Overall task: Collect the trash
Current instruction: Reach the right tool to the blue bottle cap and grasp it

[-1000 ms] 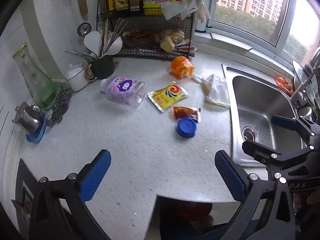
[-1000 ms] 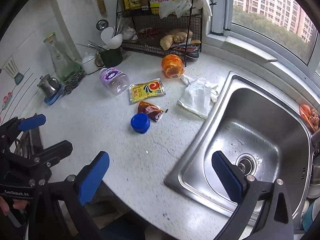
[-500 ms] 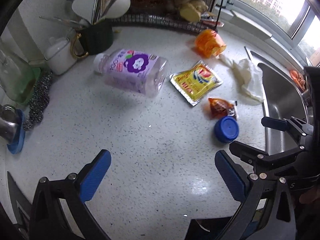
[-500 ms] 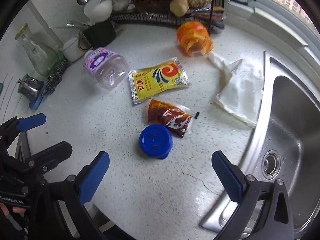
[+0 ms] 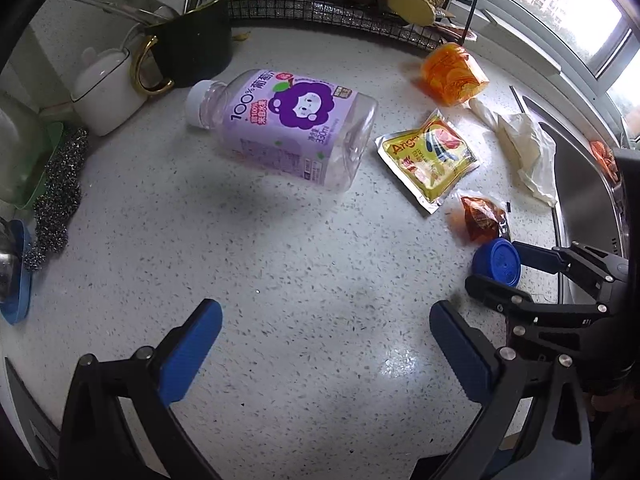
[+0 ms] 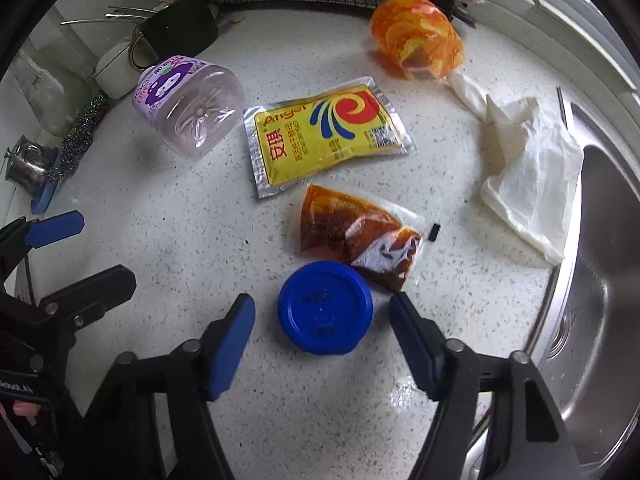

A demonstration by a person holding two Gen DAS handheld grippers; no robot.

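Trash lies on the speckled white counter. A blue lid [image 6: 325, 307] sits between the open fingers of my right gripper [image 6: 322, 328], untouched; it also shows in the left wrist view [image 5: 497, 266]. Beyond it lie a brown sauce packet [image 6: 356, 236], a yellow sachet [image 6: 326, 132], an empty purple-label bottle [image 5: 288, 128] on its side, an orange wrapper [image 6: 416, 36] and a crumpled white tissue [image 6: 528, 176]. My left gripper [image 5: 326, 344] is open and empty over bare counter, nearer than the bottle.
A steel sink [image 6: 600, 280] lies on the right. At the back stand a wire rack [image 5: 340, 12], a black utensil mug [image 5: 192, 48] and a white pot [image 5: 108, 92]. A steel scourer [image 5: 60, 196] lies at the left.
Both grippers have moved forward and down toward the counter. My right gripper's fingers have narrowed and now straddle the blue lid. My left gripper has come closer to the bottle.
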